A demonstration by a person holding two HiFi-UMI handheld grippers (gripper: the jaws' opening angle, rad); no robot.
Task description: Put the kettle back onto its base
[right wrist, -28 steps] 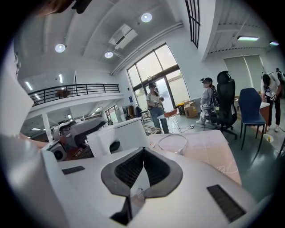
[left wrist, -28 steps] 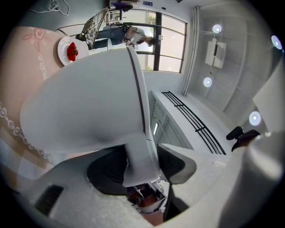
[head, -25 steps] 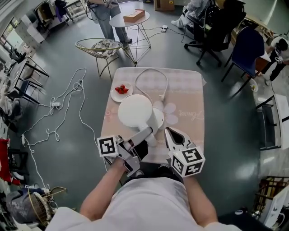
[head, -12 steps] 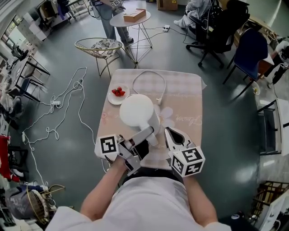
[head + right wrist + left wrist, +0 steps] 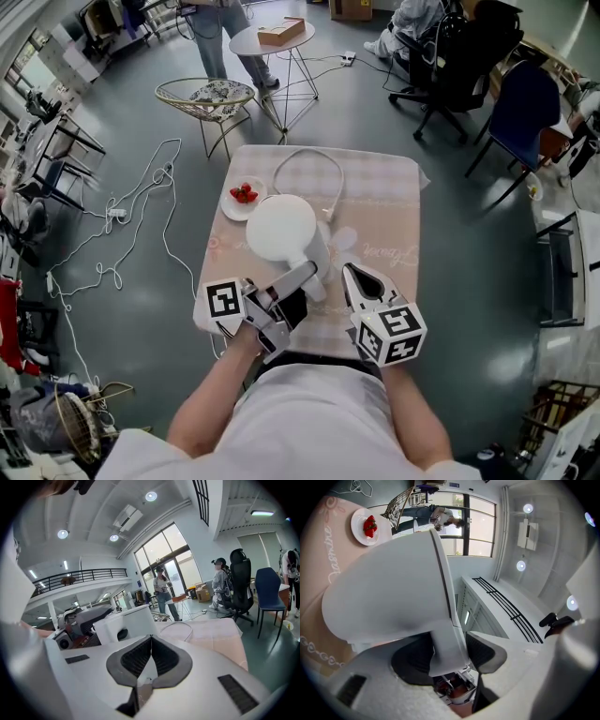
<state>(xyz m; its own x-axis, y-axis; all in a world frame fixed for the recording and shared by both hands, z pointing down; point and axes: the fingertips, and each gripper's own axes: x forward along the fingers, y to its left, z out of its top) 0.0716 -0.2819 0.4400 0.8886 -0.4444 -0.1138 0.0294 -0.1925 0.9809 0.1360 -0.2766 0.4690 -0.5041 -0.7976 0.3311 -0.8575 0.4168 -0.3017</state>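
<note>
The table (image 5: pixel 384 206), under a pale pink cloth, fills the middle of the head view. Its near edge sits against the person, and grey floor lies along the other three sides. The white kettle (image 5: pixel 281 228) is left of the table's centre, with its handle pointing to 5 o'clock. Whether anything lies beneath the kettle cannot be told.

The left gripper (image 5: pixel 302 286) is clenched on that handle, which fills the gap between its pads in the left gripper view. The right gripper (image 5: pixel 349 274) is at 4 o'clock from the kettle, apart from it, jaws pressed together on nothing.

At 10 o'clock from the kettle a small white plate (image 5: pixel 234 208) holds strawberries (image 5: pixel 244 193), close to the left edge. A white cord (image 5: pixel 343 178) loops at 12 to 1 o'clock. From 2 to 4 o'clock the cloth is open out to the right edge.
</note>
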